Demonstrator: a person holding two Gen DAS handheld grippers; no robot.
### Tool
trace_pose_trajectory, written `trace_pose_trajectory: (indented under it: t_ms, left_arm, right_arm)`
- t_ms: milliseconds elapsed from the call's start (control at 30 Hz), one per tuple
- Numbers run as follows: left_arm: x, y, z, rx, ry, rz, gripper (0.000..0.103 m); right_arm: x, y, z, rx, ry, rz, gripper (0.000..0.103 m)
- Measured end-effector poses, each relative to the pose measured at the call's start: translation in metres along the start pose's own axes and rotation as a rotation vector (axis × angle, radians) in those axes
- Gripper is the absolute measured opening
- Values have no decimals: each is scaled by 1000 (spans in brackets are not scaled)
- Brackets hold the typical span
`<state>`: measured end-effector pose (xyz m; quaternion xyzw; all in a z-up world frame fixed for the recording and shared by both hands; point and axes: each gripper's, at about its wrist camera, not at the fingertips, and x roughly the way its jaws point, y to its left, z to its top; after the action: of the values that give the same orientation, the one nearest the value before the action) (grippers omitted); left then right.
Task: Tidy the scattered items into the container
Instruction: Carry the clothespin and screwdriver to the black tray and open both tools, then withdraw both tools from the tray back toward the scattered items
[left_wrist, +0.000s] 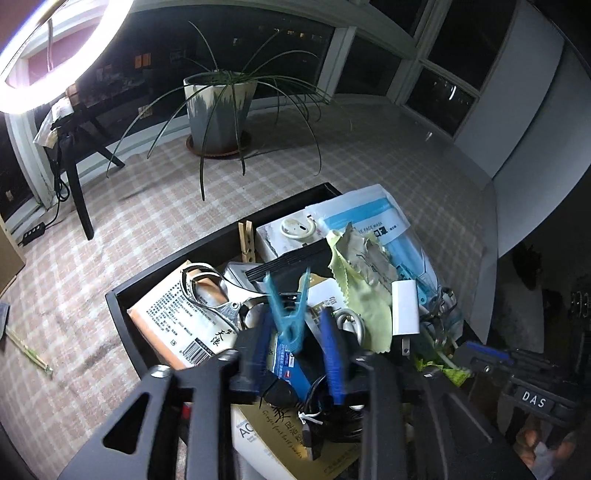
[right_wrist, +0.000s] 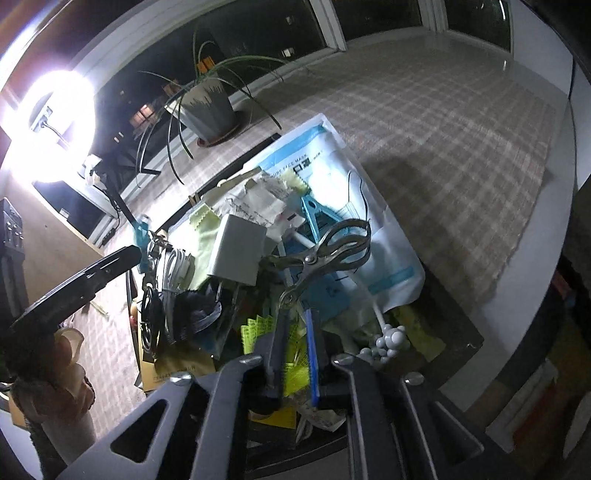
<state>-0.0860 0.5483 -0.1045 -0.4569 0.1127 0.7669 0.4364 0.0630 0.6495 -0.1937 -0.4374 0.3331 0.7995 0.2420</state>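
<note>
The black container (left_wrist: 166, 266) is piled high with items. Among them are a face-mask pack (left_wrist: 373, 218), a yellow-green cloth (left_wrist: 364, 288), a white charger (left_wrist: 404, 310) and an orange packet (left_wrist: 166, 317). My left gripper (left_wrist: 295, 314) hovers over the pile, open. A blue clothes peg (left_wrist: 290, 314) stands between its blue pads, with a gap on the right side. My right gripper (right_wrist: 295, 314) is over the same container (right_wrist: 454, 325), jaws a little apart. A metal clip (right_wrist: 321, 254) lies just beyond its tips, on the mask pack (right_wrist: 343, 177). Only a yellow mesh item (right_wrist: 258, 328) shows through the gap.
A potted plant (left_wrist: 218, 107) stands at the back of the checked tablecloth (left_wrist: 155, 206), with a bright ring light (left_wrist: 48, 48) at far left. A thin stick (left_wrist: 29, 350) lies on the cloth to the left. A hand (right_wrist: 70, 354) holds the left gripper's handle.
</note>
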Motion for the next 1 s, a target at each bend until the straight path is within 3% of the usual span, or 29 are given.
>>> trace_pose_trajectory:
  t_ms: [67,533,733,1000]
  left_arm:
    - [-3,3,0,-6,-8,8,36]
    - [-52,65,-24,-91,-51,79,36]
    - [-82,115,-60,-162,-45,164,36]
    - [-132,191,-126,-275,-26,288,36]
  right_arm:
    - [-2,0,-1,10,-12,1,34]
    - [-16,19,-2,-16,-56,-13,35]
    - [-17,44,-7,-48,-59,9,35]
    - [9,114,-23,-167,1,68,35]
